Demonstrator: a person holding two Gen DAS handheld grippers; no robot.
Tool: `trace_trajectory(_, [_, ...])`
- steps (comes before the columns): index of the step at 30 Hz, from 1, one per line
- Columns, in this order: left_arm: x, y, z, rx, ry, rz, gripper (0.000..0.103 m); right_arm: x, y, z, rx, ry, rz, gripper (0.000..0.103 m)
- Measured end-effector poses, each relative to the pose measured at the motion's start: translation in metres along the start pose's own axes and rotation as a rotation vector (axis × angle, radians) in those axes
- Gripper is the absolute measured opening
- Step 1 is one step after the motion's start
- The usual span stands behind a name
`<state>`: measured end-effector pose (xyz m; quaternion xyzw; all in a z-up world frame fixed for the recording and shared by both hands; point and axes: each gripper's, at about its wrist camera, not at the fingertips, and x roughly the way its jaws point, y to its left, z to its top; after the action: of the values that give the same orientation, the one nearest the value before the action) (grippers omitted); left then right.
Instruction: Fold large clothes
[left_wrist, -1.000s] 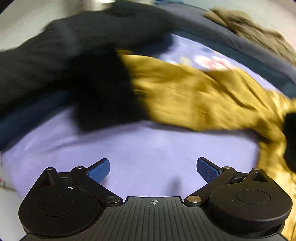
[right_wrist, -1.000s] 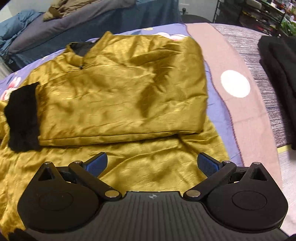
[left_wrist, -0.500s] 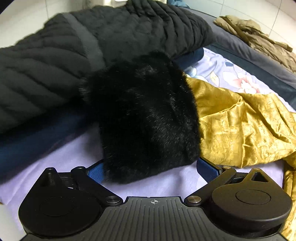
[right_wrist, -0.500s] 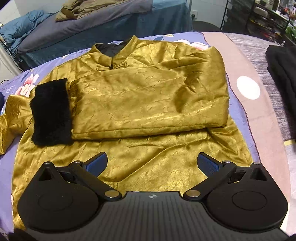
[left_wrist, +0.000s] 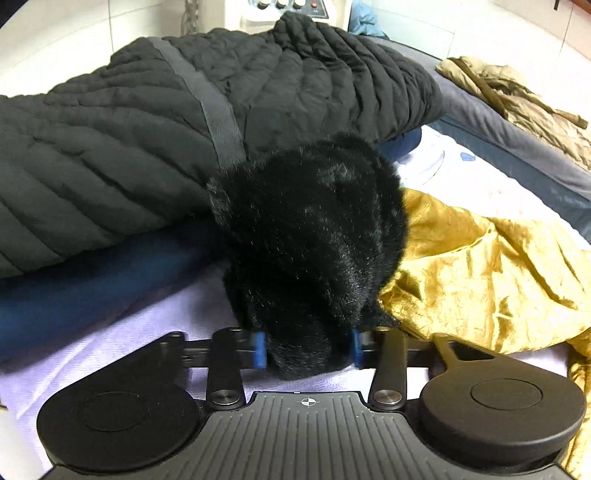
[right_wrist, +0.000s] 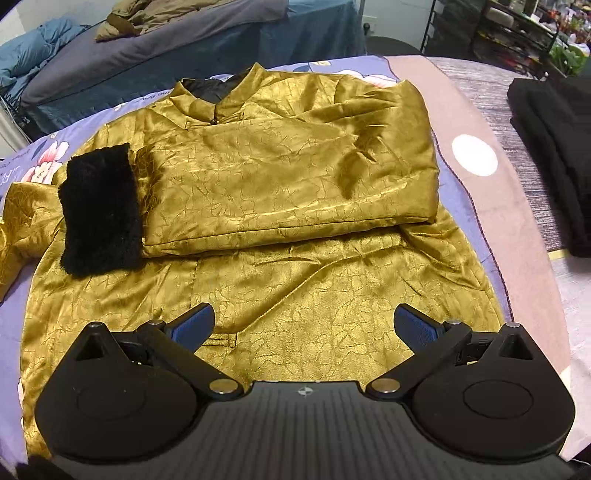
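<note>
Left wrist view: the left gripper (left_wrist: 307, 349) has just been closing its jaws, and its blue pads (left_wrist: 260, 349) now press on either side of the black fur cuff (left_wrist: 310, 243) of the gold jacket (left_wrist: 480, 273), pinching the cuff's near end between them. The cuff lies on the lilac bed sheet (left_wrist: 147, 332), with a black quilted coat (left_wrist: 155, 147) heaped behind it and the crumpled gold sleeve trailing off to the right. Right wrist view: the right gripper (right_wrist: 303, 328) hangs over the lower front of the gold jacket (right_wrist: 295, 177) with its jaws spread wide and nothing between them. The jacket lies flat on the flowered bed sheet (right_wrist: 40, 162), one sleeve folded across the chest so that its fur cuff (right_wrist: 99, 210) rests at the left side. Folded black clothes (right_wrist: 554, 155) sit well apart at the right.
</note>
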<state>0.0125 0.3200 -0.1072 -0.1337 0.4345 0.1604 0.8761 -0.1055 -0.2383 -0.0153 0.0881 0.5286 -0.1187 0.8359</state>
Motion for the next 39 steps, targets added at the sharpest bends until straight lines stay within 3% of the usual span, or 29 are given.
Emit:
trace_trajectory(2, [-0.008,-0.002,0.003,0.005,-0.005,-0.022,0.073,0.002,0.001,0.001,-0.009,0.002,0.003,0.103])
trace_trajectory(10, [-0.065,-0.054,0.019,0.092,-0.095,-0.136,0.047,0.012,-0.003,0.013,-0.007,0.002,0.063,0.103])
trace_trajectory(16, [-0.085,-0.151,0.025,0.193,-0.139,-0.296,0.04,0.015,-0.018,0.019,0.04,0.0,0.114,0.103])
trace_trajectory(20, [-0.093,-0.228,0.01,0.272,-0.126,-0.424,0.037,0.016,-0.034,0.016,0.074,0.018,0.126,0.103])
trace_trajectory(24, [-0.092,-0.298,-0.001,0.282,-0.1,-0.554,0.024,0.018,-0.051,0.015,0.107,0.026,0.123,0.103])
trace_trajectory(28, [-0.101,-0.363,-0.027,0.373,-0.102,-0.642,0.024,0.022,-0.063,0.016,0.131,0.039,0.11,0.103])
trace_trajectory(31, [-0.091,-0.396,-0.045,0.431,-0.034,-0.652,0.025,0.023,-0.068,0.018,0.138,0.043,0.112,0.103])
trace_trajectory(36, [-0.079,-0.383,-0.077,0.419,0.068,-0.628,0.028,0.024,-0.067,0.022,0.136,0.045,0.186,0.103])
trace_trajectory(37, [-0.074,-0.376,-0.08,0.41,0.089,-0.609,0.03,0.022,-0.065,0.024,0.132,0.034,0.215,0.103])
trace_trajectory(39, [-0.066,-0.356,-0.086,0.402,0.117,-0.551,0.055,0.021,-0.057,0.031,0.117,0.016,0.267,0.103])
